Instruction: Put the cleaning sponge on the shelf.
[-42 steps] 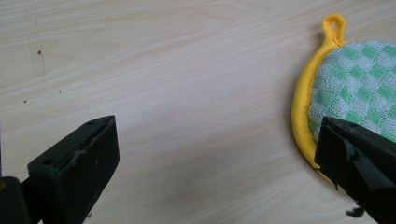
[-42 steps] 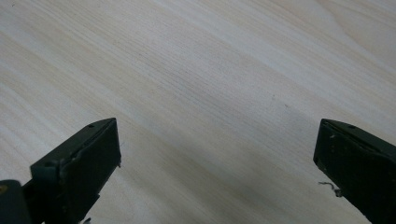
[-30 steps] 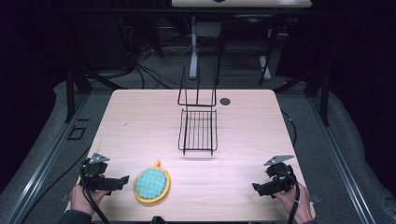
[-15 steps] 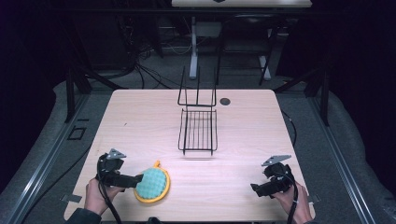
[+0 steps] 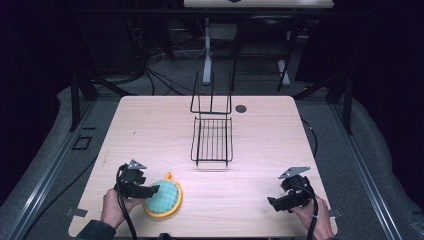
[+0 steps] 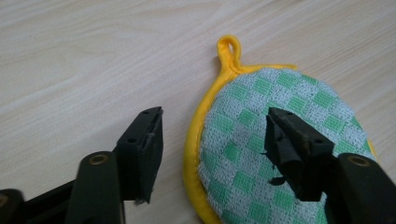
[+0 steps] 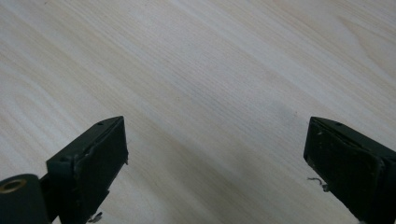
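Near the front left edge of the pale wooden table (image 5: 150, 125) lies the round green-and-white checked potholder with yellow trim and hanging loop (image 5: 164, 198), flat on the wood, with bare surface open behind it up to the black wire rack (image 5: 212, 140) at mid-table. At the front right corner, well apart, the right gripper (image 5: 274, 204) is held low over bare wood, jaws spread wide and empty. From the left the left gripper (image 5: 155, 190) reaches level to the potholder; its jaws have just been closing and straddle the yellow rim (image 6: 192, 140), one over the checked face, one over the wood, not yet pinching.
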Demonstrator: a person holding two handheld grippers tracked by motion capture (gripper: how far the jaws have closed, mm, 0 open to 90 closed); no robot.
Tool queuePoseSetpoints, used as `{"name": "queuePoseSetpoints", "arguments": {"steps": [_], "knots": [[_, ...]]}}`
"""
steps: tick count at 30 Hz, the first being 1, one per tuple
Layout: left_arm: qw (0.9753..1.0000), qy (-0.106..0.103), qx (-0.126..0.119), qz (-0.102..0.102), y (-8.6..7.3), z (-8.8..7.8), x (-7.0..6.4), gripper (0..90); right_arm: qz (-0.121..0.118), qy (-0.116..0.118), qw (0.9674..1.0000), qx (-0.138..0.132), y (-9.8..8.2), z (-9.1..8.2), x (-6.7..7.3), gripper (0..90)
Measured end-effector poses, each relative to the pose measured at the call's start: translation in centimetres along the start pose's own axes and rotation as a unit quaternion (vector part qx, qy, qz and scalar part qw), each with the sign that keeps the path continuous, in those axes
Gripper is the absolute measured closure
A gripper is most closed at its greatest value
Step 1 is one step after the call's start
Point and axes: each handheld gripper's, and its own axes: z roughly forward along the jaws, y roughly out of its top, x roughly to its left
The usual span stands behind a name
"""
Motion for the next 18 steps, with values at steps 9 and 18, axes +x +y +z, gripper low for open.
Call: {"name": "queuePoseSetpoints", "arguments": {"steps": [9,18], "knots": [[0.9997,-0.02,0.014,0.002,0.8,1.4,-0.6,56.4,-0.004,0.003,1.0,-0.003,0.1,-0.1,0.0,7.3],[0.9995,-0.028,0.011,0.001,0.4,1.8,-0.6,68.2,-0.007,0.005,1.0,0.0,0.0,0.0,0.1,8.8]]}}
